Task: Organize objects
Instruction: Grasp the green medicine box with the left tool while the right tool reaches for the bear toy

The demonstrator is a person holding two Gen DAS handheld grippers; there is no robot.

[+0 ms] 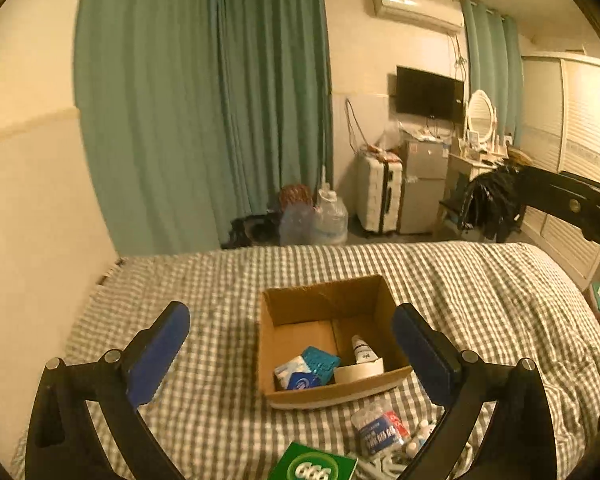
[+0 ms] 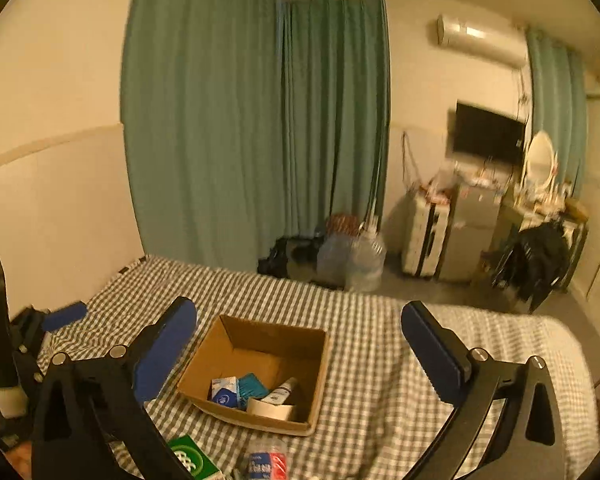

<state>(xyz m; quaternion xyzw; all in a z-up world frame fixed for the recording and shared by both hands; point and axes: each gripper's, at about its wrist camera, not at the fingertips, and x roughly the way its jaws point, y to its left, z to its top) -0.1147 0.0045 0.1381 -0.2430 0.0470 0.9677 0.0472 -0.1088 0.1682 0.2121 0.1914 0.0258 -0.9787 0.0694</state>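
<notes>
An open cardboard box (image 1: 324,304) (image 2: 260,340) sits on the checked bedspread (image 1: 480,292) (image 2: 380,340). Inside lie a blue-and-white packet (image 1: 296,376) (image 2: 224,392), a teal packet (image 1: 320,360) (image 2: 252,386), a white tube (image 1: 362,350) (image 2: 282,391) and a roll of tape (image 1: 360,372) (image 2: 270,409). In front of the box lie a green box (image 1: 312,466) (image 2: 192,458) and a clear pack of cotton swabs (image 1: 378,426) (image 2: 266,460). My left gripper (image 1: 290,330) hovers open over the box. My right gripper (image 2: 300,324) hangs open above it too. Neither holds anything.
The right gripper's black body (image 1: 572,204) shows at the right of the left wrist view; the left gripper's finger (image 2: 64,316) shows at the left of the right wrist view. A wall (image 1: 40,200) borders the bed's left. Beyond the bed stand water jugs (image 1: 328,216), a suitcase (image 1: 380,196) and a dresser.
</notes>
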